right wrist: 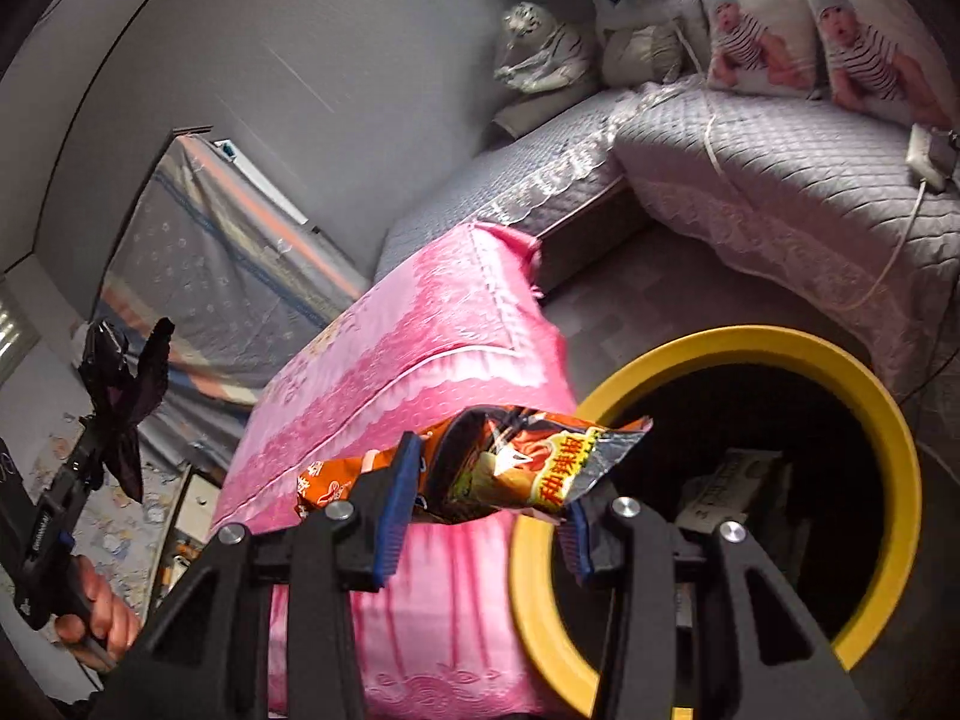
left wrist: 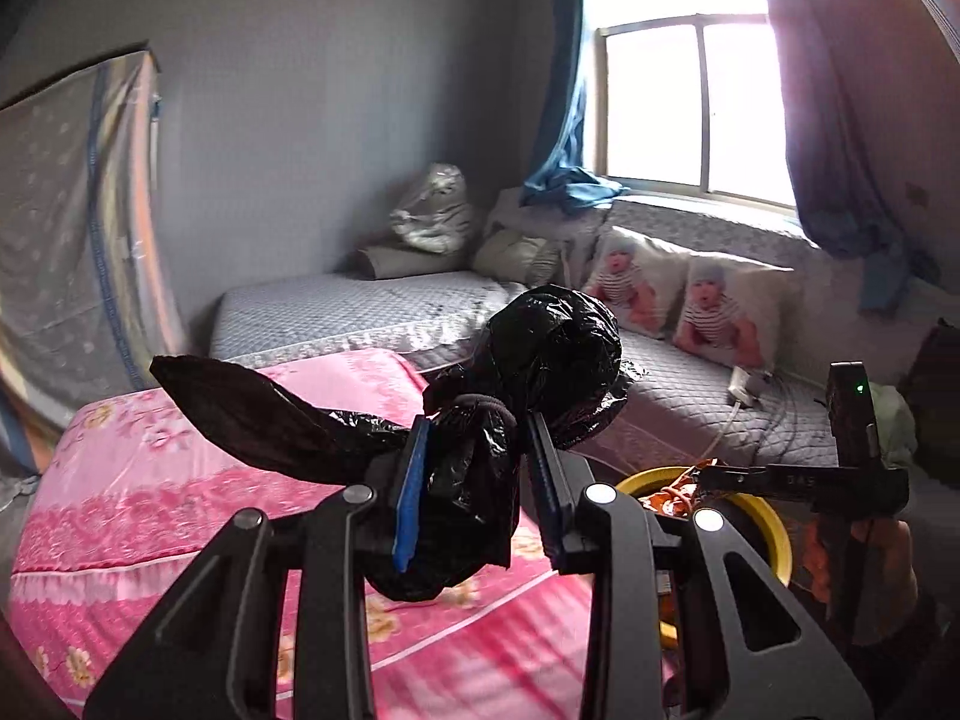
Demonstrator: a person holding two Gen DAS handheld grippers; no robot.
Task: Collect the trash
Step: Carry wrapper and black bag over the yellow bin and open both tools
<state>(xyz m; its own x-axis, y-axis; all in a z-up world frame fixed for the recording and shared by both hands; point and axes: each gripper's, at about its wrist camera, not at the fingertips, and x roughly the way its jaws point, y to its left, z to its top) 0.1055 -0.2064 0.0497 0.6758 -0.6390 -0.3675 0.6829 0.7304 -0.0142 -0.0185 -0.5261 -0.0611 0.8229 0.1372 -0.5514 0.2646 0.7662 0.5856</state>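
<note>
Left gripper (left wrist: 477,468): jaws closed on a knotted black bag (left wrist: 540,354), held above the pink bed (left wrist: 180,492); the bag's lower end is hidden behind the jaws, and the yellow bin (left wrist: 771,531) at 4 o'clock is mostly blocked by the gripper frame. Right gripper (right wrist: 489,510): jaws partly closed, pinching an orange snack wrapper (right wrist: 480,462) whose right end overhangs the bin's rim (right wrist: 888,420) at 3 o'clock. Inside the bin a pale box (right wrist: 732,480) is dim and hard to identify.
</note>
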